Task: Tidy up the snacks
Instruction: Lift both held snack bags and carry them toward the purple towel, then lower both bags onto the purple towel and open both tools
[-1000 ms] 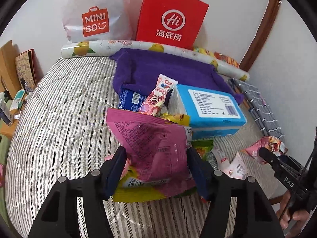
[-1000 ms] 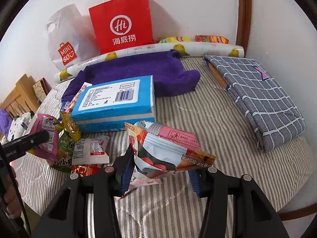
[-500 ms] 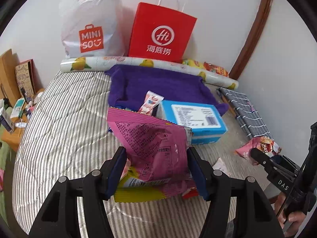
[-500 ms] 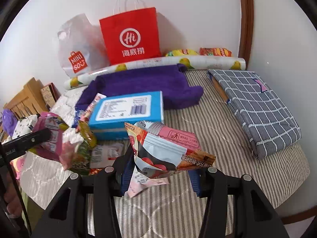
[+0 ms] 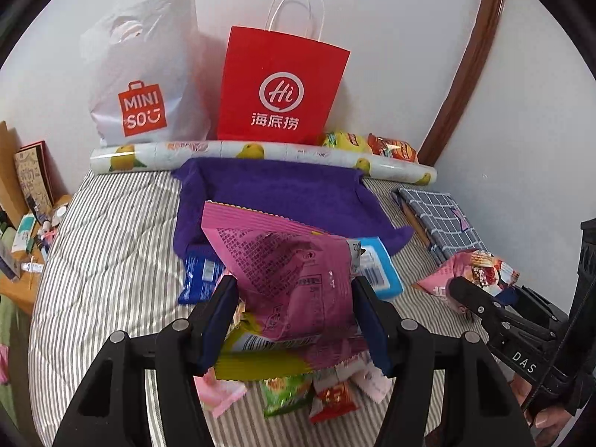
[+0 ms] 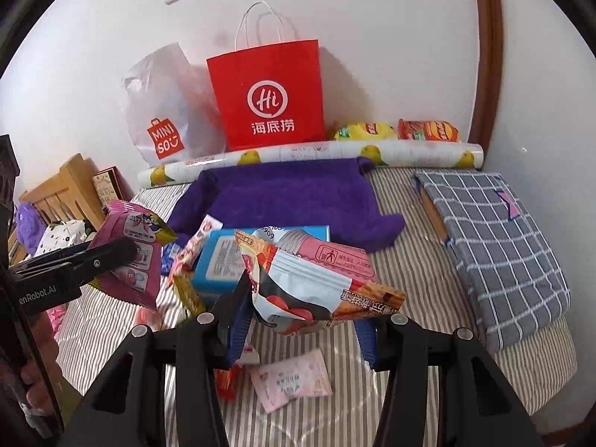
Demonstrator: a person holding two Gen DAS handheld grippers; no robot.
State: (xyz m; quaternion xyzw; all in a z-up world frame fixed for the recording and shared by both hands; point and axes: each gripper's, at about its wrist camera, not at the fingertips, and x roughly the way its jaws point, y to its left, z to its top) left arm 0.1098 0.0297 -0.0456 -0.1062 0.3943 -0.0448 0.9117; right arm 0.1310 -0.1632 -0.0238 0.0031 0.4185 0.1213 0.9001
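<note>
Above the striped bed (image 5: pixel 111 260) our left gripper (image 5: pixel 294 320) clamps a pink snack bag (image 5: pixel 290 272); at three o'clock, our right gripper (image 6: pixel 301 320) clamps a red-and-white pouch (image 6: pixel 313 279).

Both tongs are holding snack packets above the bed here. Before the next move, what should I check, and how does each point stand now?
1. Left tongs grip the pink packet: ok, pinched between both fingers.
2. Right tongs grip the red-and-white packet: ok.
3. Both packets lifted off the striped bed: ok.
4. Red paper bag upright against the wall: ok; whether its mouth is open, cannot tell.
5. Loose packets left on the bed: not ok, several remain.
</note>
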